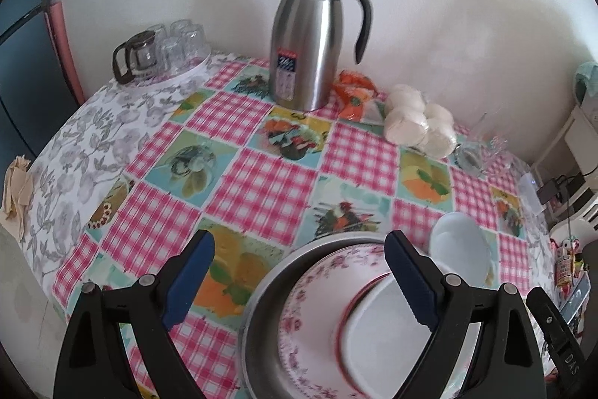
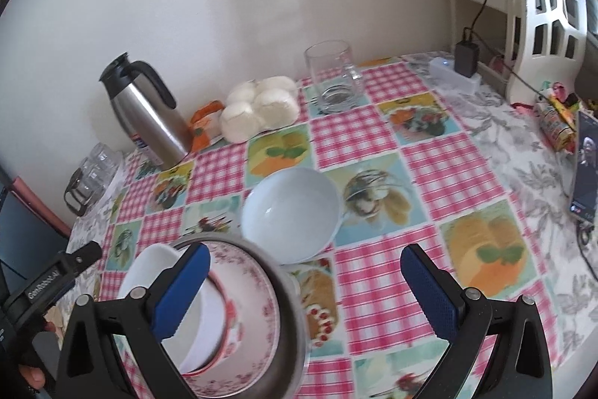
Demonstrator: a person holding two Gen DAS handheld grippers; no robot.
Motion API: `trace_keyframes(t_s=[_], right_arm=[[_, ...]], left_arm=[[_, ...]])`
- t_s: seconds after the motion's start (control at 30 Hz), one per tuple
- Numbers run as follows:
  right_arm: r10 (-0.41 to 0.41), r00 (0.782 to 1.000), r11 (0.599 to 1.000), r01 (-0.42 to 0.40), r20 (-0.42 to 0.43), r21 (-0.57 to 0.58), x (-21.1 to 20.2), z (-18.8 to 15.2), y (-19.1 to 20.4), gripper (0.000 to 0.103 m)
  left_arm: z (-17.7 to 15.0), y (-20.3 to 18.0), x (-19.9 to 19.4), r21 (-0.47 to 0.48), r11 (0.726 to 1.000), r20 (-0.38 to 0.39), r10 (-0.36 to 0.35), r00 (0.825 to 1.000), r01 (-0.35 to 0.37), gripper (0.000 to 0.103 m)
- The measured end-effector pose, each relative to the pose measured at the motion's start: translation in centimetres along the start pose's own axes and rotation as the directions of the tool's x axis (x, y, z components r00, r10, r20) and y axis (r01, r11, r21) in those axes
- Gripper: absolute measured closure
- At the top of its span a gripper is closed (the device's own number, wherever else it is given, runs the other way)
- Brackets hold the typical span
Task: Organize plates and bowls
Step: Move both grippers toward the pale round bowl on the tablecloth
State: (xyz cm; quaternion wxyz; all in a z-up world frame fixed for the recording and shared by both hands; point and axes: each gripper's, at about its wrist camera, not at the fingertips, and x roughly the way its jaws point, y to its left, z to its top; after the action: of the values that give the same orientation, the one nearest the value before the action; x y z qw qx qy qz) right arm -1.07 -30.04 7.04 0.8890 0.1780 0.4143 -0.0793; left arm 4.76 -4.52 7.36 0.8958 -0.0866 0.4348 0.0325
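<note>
White bowl (image 2: 291, 212) just beyond the wide-apart right hand-held gripper (image 2: 304, 287).

Right gripper (image 2: 301, 287) spread wide, blue pads apart, nothing between them but the checked tablecloth (image 2: 441, 174). Under and just past the left finger (image 2: 179, 290), a metal pan (image 2: 287, 335) holding a floral plate (image 2: 258, 290) with a white dish (image 2: 194, 339) on top; beyond the fingertips, between the two, a white bowl (image 2: 291, 212) touching the pan's rim. Farther ahead by the wall, a steel jug (image 2: 149, 107), wrapped white rolls (image 2: 258, 111) and a glass mug (image 2: 332, 77); far left of the fingers, the other gripper (image 2: 48, 283).
</note>
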Motion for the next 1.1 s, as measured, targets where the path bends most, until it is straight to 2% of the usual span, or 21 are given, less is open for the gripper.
trace_keyframes(t_s=[0.07, 0.13, 0.3, 0.47, 0.6, 0.73, 0.8, 0.97, 1.1], right_arm=[[-0.009, 1.000, 1.000, 0.009, 0.011, 0.000, -0.3, 0.3, -0.7, 0.000], [-0.022, 0.999, 1.000, 0.022, 0.026, 0.012, -0.6, 0.8, -1.6, 0.000], [-0.029, 0.997, 0.997, 0.024, 0.074, 0.076, -1.5, 1.8, -4.5, 0.000], [-0.061, 0.994, 0.989, 0.049, 0.087, 0.138, -1.6, 2.6, -7.4, 0.000], [-0.050, 0.997, 0.986, 0.041, 0.053, 0.164, -0.4, 2.9, -8.5, 0.000], [-0.055, 0.998, 0.986, 0.051, 0.024, 0.162, 0.8, 2.9, -8.7, 0.003], [-0.053, 0.999, 0.987, 0.052, 0.000, 0.151, 1.6, 2.8, -8.5, 0.008], [-0.026, 0.997, 0.991, 0.035, -0.072, 0.125, 4.2, 2.5, -7.5, 0.015], [-0.001, 0.993, 0.993, 0.016, -0.121, 0.120, 6.2, 2.3, -6.6, 0.024]], left_arm=[[0.2, -0.6, -0.4, 0.003, 1.000, 0.024, -0.021, 0.999, 0.021, 0.009], [0.5, -1.6, -1.0, 0.023, 0.999, 0.057, -0.037, 0.998, 0.036, 0.001], [0.9, -4.3, -2.1, 0.102, 0.993, 0.118, -0.074, 0.990, 0.062, 0.000], [1.2, -7.4, -2.3, 0.183, 0.978, 0.107, -0.125, 0.986, 0.104, 0.000], [1.0, -10.2, -1.9, 0.240, 0.961, 0.043, -0.153, 0.987, 0.139, 0.000], [0.5, -12.9, -1.1, 0.324, 0.939, -0.005, -0.122, 0.992, 0.118, 0.000], [0.6, -13.8, -0.2, 0.346, 0.929, -0.053, -0.119, 0.992, 0.130, 0.000], [1.2, -15.6, 2.9, 0.412, 0.903, -0.172, -0.056, 0.983, 0.124, 0.001], [1.6, -17.2, 5.0, 0.461, 0.881, -0.237, 0.006, 0.972, 0.107, 0.007]])
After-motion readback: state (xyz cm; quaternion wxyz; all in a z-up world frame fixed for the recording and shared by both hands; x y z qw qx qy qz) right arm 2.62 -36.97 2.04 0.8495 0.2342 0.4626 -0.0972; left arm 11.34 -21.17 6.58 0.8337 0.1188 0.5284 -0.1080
